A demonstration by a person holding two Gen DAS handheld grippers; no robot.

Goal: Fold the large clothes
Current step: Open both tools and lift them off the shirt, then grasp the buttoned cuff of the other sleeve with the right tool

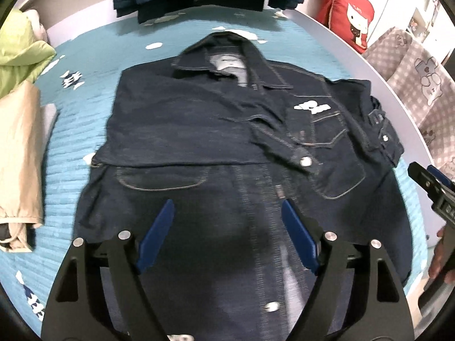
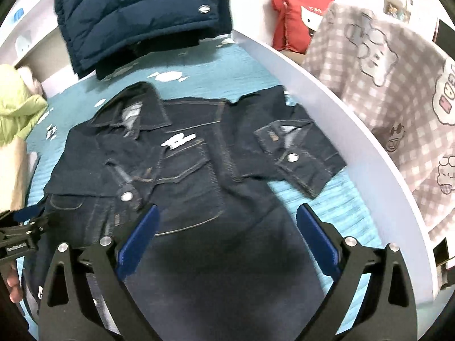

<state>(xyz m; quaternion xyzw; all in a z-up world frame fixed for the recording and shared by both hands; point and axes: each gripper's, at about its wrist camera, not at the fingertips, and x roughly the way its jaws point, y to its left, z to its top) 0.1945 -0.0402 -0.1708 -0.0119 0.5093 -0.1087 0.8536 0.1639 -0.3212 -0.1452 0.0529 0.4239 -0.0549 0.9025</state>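
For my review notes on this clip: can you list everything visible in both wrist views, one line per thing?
Denim jacket: one, dark blue, spread on the bed, both sleeves folded in across it.
Bed cover: one, teal with white patterns, under the jacket.
Puffer jacket: one, navy, folded at the far end of the bed.
Green garment: one, lime, at the bed's left edge.
Beige garment: one, tan, folded, just nearer than the green one.
Cushion: one, red with a cartoon cat, beyond the bed rail.
Checked blanket: one, pink-grey plaid, right of the bed.
Left gripper: black, blue pads, open, empty.
Right gripper: the same, open, empty.
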